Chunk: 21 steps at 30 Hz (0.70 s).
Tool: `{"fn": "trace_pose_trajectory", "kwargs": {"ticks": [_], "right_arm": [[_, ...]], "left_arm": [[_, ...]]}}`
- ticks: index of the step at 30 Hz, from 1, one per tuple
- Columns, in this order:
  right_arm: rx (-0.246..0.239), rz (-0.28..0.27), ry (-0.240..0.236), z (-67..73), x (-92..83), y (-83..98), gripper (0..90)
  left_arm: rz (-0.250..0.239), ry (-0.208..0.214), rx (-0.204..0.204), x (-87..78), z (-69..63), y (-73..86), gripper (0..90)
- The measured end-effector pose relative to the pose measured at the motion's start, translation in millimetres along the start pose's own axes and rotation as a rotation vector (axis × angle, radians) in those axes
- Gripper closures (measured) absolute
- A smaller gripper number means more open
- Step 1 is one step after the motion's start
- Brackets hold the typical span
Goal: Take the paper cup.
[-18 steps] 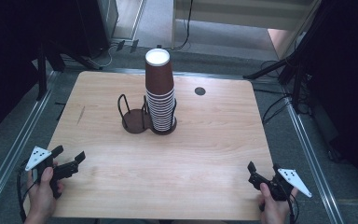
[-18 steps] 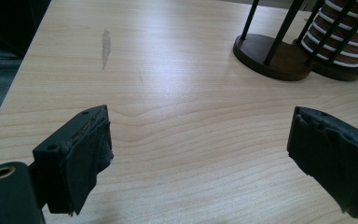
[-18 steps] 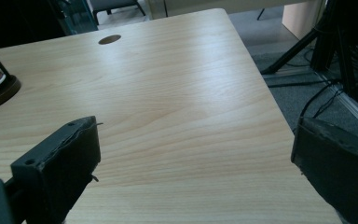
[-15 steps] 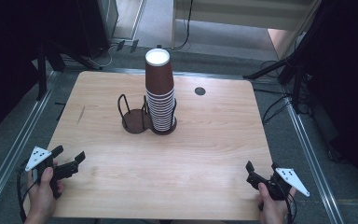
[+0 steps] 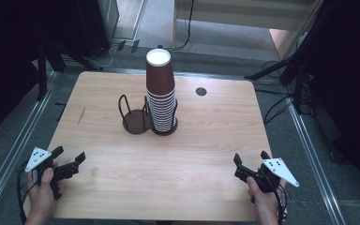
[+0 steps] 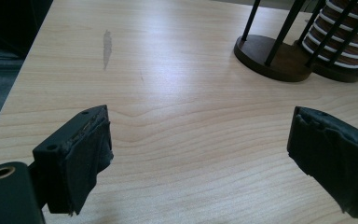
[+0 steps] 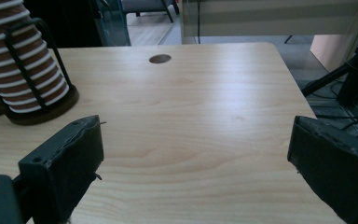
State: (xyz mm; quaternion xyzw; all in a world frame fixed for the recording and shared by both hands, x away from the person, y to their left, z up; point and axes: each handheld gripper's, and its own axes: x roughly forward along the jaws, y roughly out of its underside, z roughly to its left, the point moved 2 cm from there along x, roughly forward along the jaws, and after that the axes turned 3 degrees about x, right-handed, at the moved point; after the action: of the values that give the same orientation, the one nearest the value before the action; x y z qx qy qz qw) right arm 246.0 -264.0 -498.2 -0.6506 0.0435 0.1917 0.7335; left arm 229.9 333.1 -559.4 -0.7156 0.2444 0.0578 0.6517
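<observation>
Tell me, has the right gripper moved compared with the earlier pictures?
No. In the high view the right gripper sits at the same spot near the table front edge, equally far from the stack of cups.

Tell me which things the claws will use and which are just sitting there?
For the job:
- stack of brown cups in its holder ring
- empty holder ring beside it
- left claw and right claw, both open

Just there:
- round hole in the table
- cables on the floor

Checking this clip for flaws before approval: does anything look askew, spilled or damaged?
Nothing spilled or toppled. The cup stack stands upright in its holder; the neighbouring holder is empty. Only a faint grey smudge marks the table.
</observation>
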Motion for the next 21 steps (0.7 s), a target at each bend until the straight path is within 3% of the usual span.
{"fn": "trace_pose_trajectory", "kwargs": {"ticks": [7,11,21], "right_arm": [[-0.029,-0.028,-0.013,17.7,5.3,-16.6,5.4],[-0.053,-0.029,-0.042,29.6,10.3,-22.5,12.5],[-0.068,-0.062,-0.120,59.4,22.7,-40.3,12.9]], "left_arm": [[-0.009,0.003,-0.011,-0.5,0.9,0.2,7.1],[-0.008,0.002,-0.009,-0.5,1.0,0.3,7.1],[-0.012,0.007,-0.014,-0.9,1.3,0.4,7.1]]}}
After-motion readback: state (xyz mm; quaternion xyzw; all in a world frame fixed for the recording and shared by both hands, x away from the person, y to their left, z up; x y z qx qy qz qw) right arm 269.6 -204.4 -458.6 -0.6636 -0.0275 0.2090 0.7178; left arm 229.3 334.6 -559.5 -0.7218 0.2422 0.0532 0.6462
